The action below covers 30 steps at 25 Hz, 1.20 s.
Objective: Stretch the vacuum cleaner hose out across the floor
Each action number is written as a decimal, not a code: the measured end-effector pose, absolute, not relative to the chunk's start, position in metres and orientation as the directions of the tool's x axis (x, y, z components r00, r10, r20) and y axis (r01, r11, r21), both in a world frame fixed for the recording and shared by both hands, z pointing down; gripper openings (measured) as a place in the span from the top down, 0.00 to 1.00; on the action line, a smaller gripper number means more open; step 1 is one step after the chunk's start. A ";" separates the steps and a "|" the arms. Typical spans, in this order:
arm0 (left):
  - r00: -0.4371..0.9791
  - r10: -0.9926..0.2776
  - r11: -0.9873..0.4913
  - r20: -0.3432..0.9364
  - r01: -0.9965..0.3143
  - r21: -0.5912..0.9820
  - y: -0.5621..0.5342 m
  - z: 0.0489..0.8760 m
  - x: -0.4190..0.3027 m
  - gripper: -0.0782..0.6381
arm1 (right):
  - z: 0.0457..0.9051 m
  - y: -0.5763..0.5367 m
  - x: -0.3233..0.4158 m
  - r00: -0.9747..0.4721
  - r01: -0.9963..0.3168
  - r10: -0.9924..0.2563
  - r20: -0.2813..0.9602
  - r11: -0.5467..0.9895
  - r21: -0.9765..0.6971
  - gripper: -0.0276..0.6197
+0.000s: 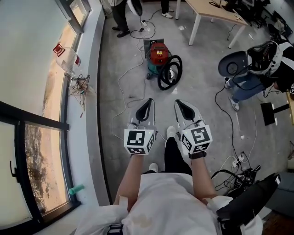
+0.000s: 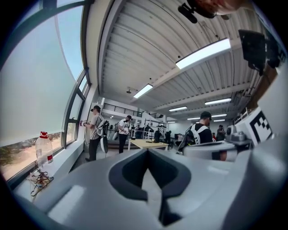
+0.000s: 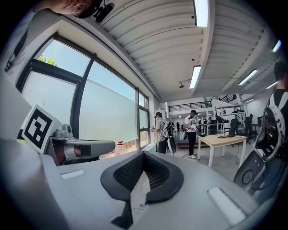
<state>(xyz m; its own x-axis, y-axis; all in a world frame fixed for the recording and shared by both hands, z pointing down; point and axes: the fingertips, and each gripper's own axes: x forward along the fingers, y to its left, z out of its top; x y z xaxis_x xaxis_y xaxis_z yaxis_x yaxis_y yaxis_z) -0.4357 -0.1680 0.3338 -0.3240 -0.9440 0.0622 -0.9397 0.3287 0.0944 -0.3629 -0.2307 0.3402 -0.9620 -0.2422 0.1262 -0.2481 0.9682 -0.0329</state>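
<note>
In the head view a red vacuum cleaner (image 1: 158,54) on a teal base stands on the grey floor ahead. Its black hose (image 1: 170,71) lies coiled in loops against its right side. My left gripper (image 1: 147,103) and right gripper (image 1: 181,103) are held side by side, pointing level toward the vacuum and well short of it. Both are shut with nothing between the jaws. The left gripper view shows the left gripper (image 2: 148,152) with its pads together, and the right gripper view shows the same of the right gripper (image 3: 144,155). Neither of those two views shows the vacuum or hose.
A window wall and sill run along the left, with a plastic bottle (image 1: 69,59) and a wire tangle (image 1: 79,85) on the sill. White cable (image 1: 123,87) trails over the floor. A table (image 1: 216,11) stands far right, a seated person (image 1: 257,69) right, and cables with a power strip (image 1: 236,161) near right.
</note>
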 end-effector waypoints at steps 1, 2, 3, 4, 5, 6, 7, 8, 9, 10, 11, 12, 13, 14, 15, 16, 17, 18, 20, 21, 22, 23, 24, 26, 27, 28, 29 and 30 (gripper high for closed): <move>-0.325 -0.944 0.330 0.065 -0.939 0.097 -0.186 0.339 -0.447 0.89 | 0.343 -0.251 -0.373 -0.961 -0.256 -0.251 0.120 0.966 -0.029 0.96; -0.326 -0.943 0.332 0.069 -0.938 0.098 -0.205 0.344 -0.457 0.89 | 0.346 -0.273 -0.381 -0.959 -0.266 -0.261 0.113 0.963 -0.031 0.96; -0.326 -0.942 0.332 0.079 -0.938 0.094 -0.224 0.349 -0.466 0.89 | 0.349 -0.296 -0.387 -0.956 -0.279 -0.273 0.107 0.960 -0.040 0.96; -0.321 -0.943 0.329 0.092 -0.940 0.088 -0.244 0.355 -0.472 0.89 | 0.352 -0.320 -0.390 -0.952 -0.294 -0.288 0.104 0.954 -0.054 0.96; -0.313 -0.944 0.322 0.105 -0.943 0.083 -0.265 0.359 -0.479 0.89 | 0.355 -0.346 -0.393 -0.948 -0.309 -0.301 0.100 0.948 -0.071 0.96; -0.305 -0.945 0.315 0.116 -0.946 0.081 -0.286 0.363 -0.485 0.89 | 0.357 -0.371 -0.397 -0.947 -0.314 -0.306 0.097 0.946 -0.086 0.96; -0.298 -0.946 0.309 0.125 -0.947 0.081 -0.307 0.367 -0.492 0.89 | 0.358 -0.393 -0.404 -0.950 -0.306 -0.298 0.095 0.948 -0.089 0.96; -0.291 -0.948 0.303 0.132 -0.949 0.083 -0.326 0.370 -0.498 0.89 | 0.359 -0.410 -0.411 -0.955 -0.288 -0.281 0.096 0.955 -0.074 0.96; -0.282 -0.950 0.294 0.138 -0.952 0.082 -0.343 0.374 -0.502 0.89 | 0.361 -0.424 -0.418 -0.959 -0.270 -0.264 0.102 0.962 -0.046 0.96; -0.272 -0.951 0.285 0.146 -0.955 0.081 -0.359 0.380 -0.506 0.89 | 0.365 -0.435 -0.427 -0.960 -0.258 -0.255 0.115 0.966 -0.014 0.96; -0.263 -0.952 0.278 0.157 -0.957 0.079 -0.374 0.386 -0.510 0.89 | 0.371 -0.446 -0.436 -0.958 -0.256 -0.256 0.132 0.966 0.012 0.96; -0.256 -0.951 0.273 0.173 -0.959 0.077 -0.388 0.394 -0.515 0.89 | 0.380 -0.457 -0.445 -0.953 -0.262 -0.263 0.154 0.965 0.024 0.96; -0.252 -0.949 0.270 0.190 -0.960 0.076 -0.400 0.403 -0.521 0.89 | 0.391 -0.466 -0.454 -0.947 -0.268 -0.267 0.178 0.963 0.019 0.96; -0.249 -0.946 0.270 0.208 -0.960 0.077 -0.411 0.413 -0.527 0.89 | 0.405 -0.474 -0.462 -0.943 -0.271 -0.265 0.202 0.963 0.002 0.96; -0.248 -0.942 0.272 0.225 -0.959 0.080 -0.419 0.425 -0.533 0.89 | 0.420 -0.481 -0.469 -0.939 -0.270 -0.259 0.225 0.963 -0.019 0.96; -0.247 -0.939 0.274 0.240 -0.958 0.086 -0.427 0.436 -0.540 0.89 | 0.436 -0.486 -0.476 -0.935 -0.270 -0.252 0.247 0.962 -0.040 0.96; -0.243 -0.936 0.274 0.256 -0.957 0.093 -0.433 0.448 -0.548 0.89 | 0.453 -0.492 -0.481 -0.930 -0.274 -0.250 0.269 0.960 -0.055 0.96; -0.237 -0.933 0.272 0.271 -0.957 0.100 -0.439 0.461 -0.555 0.89 | 0.470 -0.497 -0.485 -0.923 -0.282 -0.251 0.290 0.957 -0.067 0.96; -0.219 -0.928 0.264 0.303 -0.957 0.117 -0.449 0.490 -0.571 0.89 | 0.504 -0.507 -0.495 -0.909 -0.299 -0.257 0.329 0.951 -0.082 0.96; -0.208 -0.925 0.258 0.320 -0.958 0.124 -0.454 0.505 -0.578 0.89 | 0.520 -0.513 -0.499 -0.901 -0.305 -0.258 0.348 0.949 -0.085 0.96; -0.194 -0.921 0.250 0.336 -0.960 0.129 -0.459 0.519 -0.585 0.89 | 0.536 -0.519 -0.504 -0.893 -0.310 -0.259 0.368 0.947 -0.085 0.96; -0.180 -0.918 0.238 0.352 -0.962 0.130 -0.464 0.534 -0.590 0.89 | 0.553 -0.526 -0.509 -0.885 -0.314 -0.260 0.386 0.946 -0.083 0.96; -0.165 -0.915 0.226 0.368 -0.965 0.130 -0.470 0.548 -0.596 0.89 | 0.570 -0.533 -0.514 -0.876 -0.320 -0.262 0.405 0.944 -0.083 0.96; -0.135 -0.908 0.203 0.396 -0.969 0.137 -0.480 0.577 -0.607 0.89 | 0.606 -0.547 -0.523 -0.858 -0.331 -0.261 0.442 0.940 -0.088 0.96; -0.121 -0.905 0.196 0.409 -0.970 0.147 -0.484 0.592 -0.613 0.89 | 0.623 -0.553 -0.529 -0.852 -0.330 -0.255 0.458 0.940 -0.090 0.96; -0.108 -0.901 0.190 0.420 -0.969 0.159 -0.487 0.607 -0.619 0.89 | 0.640 -0.557 -0.535 -0.847 -0.324 -0.247 0.472 0.942 -0.089 0.96; -0.098 -0.896 0.187 0.432 -0.967 0.170 -0.490 0.623 -0.625 0.89 | 0.656 -0.560 -0.540 -0.840 -0.316 -0.237 0.487 0.945 -0.086 0.96; -0.088 -0.891 0.185 0.446 -0.967 0.178 -0.491 0.639 -0.630 0.89 | 0.674 -0.562 -0.544 -0.833 -0.308 -0.227 0.505 0.948 -0.082 0.96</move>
<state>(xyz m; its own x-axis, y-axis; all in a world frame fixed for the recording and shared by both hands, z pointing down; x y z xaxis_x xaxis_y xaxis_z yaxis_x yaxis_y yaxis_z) -0.6303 -0.4909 0.6389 -0.0884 -0.8906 0.4462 -0.9666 0.1849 0.1777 -0.5441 -0.5623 0.6740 -0.8327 -0.2270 0.5051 -0.3082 0.9477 -0.0823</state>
